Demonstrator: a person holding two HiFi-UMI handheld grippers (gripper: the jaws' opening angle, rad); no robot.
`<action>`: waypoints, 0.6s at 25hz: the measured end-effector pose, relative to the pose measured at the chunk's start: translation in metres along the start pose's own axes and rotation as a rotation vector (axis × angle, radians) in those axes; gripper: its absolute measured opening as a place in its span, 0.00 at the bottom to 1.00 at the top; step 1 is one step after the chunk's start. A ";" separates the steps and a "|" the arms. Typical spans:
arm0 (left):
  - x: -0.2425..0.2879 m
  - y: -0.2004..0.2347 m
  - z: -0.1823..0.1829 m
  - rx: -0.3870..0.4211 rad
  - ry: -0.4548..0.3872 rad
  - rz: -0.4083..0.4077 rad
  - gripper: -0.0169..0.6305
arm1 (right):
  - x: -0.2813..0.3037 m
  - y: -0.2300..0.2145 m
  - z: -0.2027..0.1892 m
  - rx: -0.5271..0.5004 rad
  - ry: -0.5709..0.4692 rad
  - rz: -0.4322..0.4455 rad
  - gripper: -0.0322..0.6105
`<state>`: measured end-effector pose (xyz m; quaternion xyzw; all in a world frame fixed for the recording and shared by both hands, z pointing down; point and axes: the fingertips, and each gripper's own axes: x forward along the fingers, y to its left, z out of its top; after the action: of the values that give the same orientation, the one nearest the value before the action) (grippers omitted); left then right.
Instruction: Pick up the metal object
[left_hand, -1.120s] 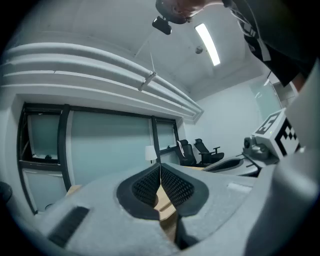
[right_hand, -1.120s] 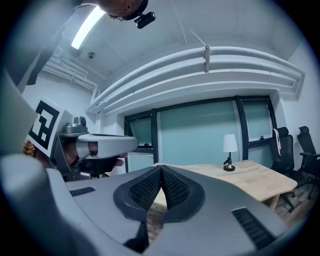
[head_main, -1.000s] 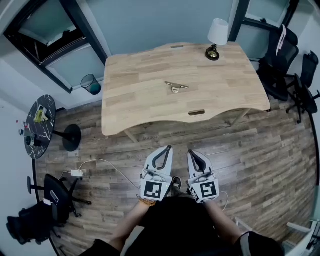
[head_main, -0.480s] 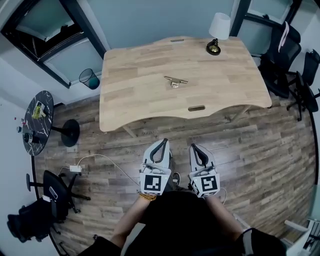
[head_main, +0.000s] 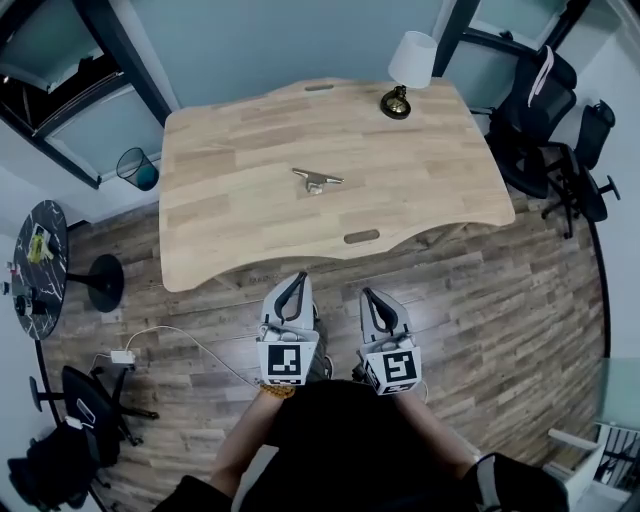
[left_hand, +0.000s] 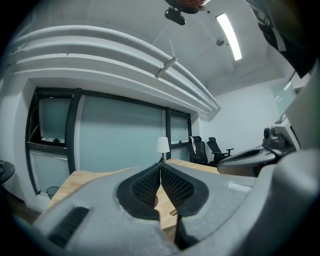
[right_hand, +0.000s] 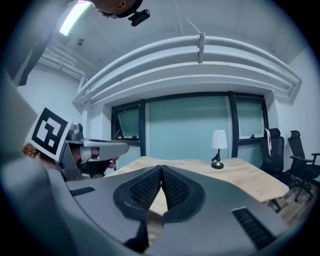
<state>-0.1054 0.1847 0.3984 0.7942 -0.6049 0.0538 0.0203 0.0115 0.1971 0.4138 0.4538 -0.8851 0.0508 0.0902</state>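
Left gripper view showed the left tool (left_hand: 160, 169) with its dark ribbed pads pressed together and nothing between them. Its grey body filled the lower half of the picture and hid most of the bench (head_main: 230, 205). The right tool (right_hand: 161, 169) was likewise closed and empty, and its own bulk covered the near bench edge. From the head view both tools were held side by side over the wooden floor (head_main: 510, 300), just short of the bench, with the person's forearms cut off at the bottom edge.

The metal object (head_main: 317, 180) lay near the middle of the bench, well apart from both tools. It was small and pale, and its exact form was hard to make out. In the left gripper view a pale sliver below the pads may have been it, though that was not certain.

A white-shaded lamp (head_main: 405, 70) stood at the far right corner of the bench. Black office chairs (head_main: 545, 115) crowded the right side, a bin (head_main: 137, 168) sat left of the bench, and a dark round side table (head_main: 28, 270) was partly cropped at the left edge. A thin cable (head_main: 190, 335) trailed across the floor.
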 end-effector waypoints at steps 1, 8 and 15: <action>0.009 0.003 0.001 -0.008 0.000 -0.002 0.05 | 0.007 -0.007 0.003 -0.005 0.002 -0.005 0.06; 0.059 0.032 -0.017 -0.067 0.076 -0.004 0.05 | 0.057 -0.052 0.023 0.001 0.014 -0.101 0.06; 0.108 0.054 -0.031 -0.091 0.124 -0.016 0.05 | 0.104 -0.084 0.033 -0.002 0.046 -0.116 0.06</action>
<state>-0.1313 0.0699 0.4395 0.7925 -0.5979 0.0750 0.0943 0.0167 0.0593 0.4040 0.5030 -0.8550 0.0551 0.1135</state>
